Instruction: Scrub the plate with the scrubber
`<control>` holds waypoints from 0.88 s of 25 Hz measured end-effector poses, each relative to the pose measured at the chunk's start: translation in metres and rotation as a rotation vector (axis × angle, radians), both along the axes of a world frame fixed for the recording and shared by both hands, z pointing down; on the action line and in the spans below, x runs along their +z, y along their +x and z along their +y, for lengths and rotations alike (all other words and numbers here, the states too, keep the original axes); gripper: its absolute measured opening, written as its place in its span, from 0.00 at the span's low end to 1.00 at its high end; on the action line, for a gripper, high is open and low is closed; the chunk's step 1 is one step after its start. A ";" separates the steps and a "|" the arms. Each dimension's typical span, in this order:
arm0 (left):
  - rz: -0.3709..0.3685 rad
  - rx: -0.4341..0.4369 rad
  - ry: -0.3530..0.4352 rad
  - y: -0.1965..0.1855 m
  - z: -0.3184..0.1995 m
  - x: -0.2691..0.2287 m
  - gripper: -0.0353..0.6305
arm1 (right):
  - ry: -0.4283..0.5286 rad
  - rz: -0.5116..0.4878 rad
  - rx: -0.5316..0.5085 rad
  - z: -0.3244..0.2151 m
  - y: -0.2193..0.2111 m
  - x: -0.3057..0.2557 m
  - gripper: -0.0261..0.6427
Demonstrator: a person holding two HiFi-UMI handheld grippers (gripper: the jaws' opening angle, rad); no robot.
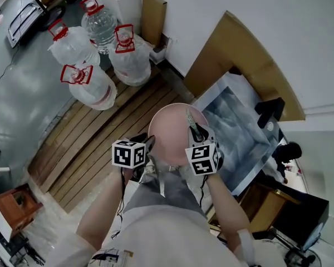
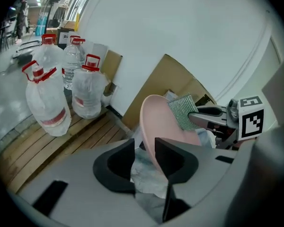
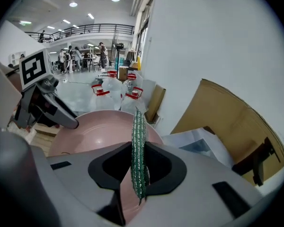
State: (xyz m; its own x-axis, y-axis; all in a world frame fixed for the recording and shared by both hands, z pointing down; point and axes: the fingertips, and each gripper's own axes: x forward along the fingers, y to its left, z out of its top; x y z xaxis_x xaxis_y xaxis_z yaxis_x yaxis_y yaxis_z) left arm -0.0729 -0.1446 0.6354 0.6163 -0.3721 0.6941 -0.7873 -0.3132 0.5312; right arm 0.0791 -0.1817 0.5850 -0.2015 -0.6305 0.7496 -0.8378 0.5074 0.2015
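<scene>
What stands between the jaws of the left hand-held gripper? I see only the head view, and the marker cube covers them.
Observer: The left gripper view shows that the left hand-held gripper is clamped on the rim of the pink plate.
Operator: And the right one?
Observer: The right hand-held gripper is shut on the green scrubber, seen edge-on between its jaws.
Operator: Which side of the plate faces the scrubber?
Observer: The hollow side; the right gripper view looks into it.
</scene>
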 end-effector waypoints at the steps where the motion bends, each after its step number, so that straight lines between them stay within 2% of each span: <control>1: -0.009 0.002 -0.001 0.001 0.001 0.002 0.25 | -0.002 0.006 -0.024 -0.002 -0.005 0.004 0.20; 2: -0.016 0.000 -0.001 0.002 0.001 0.004 0.18 | -0.007 0.008 -0.049 -0.003 -0.010 0.009 0.20; 3: -0.021 -0.007 0.000 0.002 0.000 0.005 0.17 | -0.015 0.009 -0.073 -0.004 -0.016 0.013 0.20; 13: -0.017 -0.026 0.000 0.000 -0.005 0.005 0.15 | -0.106 0.056 -0.300 0.000 -0.064 0.049 0.22; 16: -0.010 -0.044 -0.001 -0.002 -0.006 0.005 0.15 | -0.106 0.115 -0.421 0.012 -0.085 0.060 0.23; 19: -0.002 -0.072 -0.012 -0.003 -0.006 0.005 0.14 | -0.108 0.225 -0.593 0.036 -0.100 0.066 0.23; 22: -0.003 -0.102 -0.023 -0.006 -0.007 0.008 0.13 | -0.154 0.287 -0.742 0.068 -0.108 0.071 0.22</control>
State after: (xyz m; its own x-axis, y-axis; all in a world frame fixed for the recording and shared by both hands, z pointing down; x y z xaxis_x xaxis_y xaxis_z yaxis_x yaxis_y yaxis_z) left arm -0.0788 -0.1519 0.6431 0.5735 -0.4170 0.7051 -0.8164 -0.2189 0.5344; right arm -0.0289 -0.1135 0.6557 -0.3137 -0.2936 0.9030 -0.1979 0.9503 0.2402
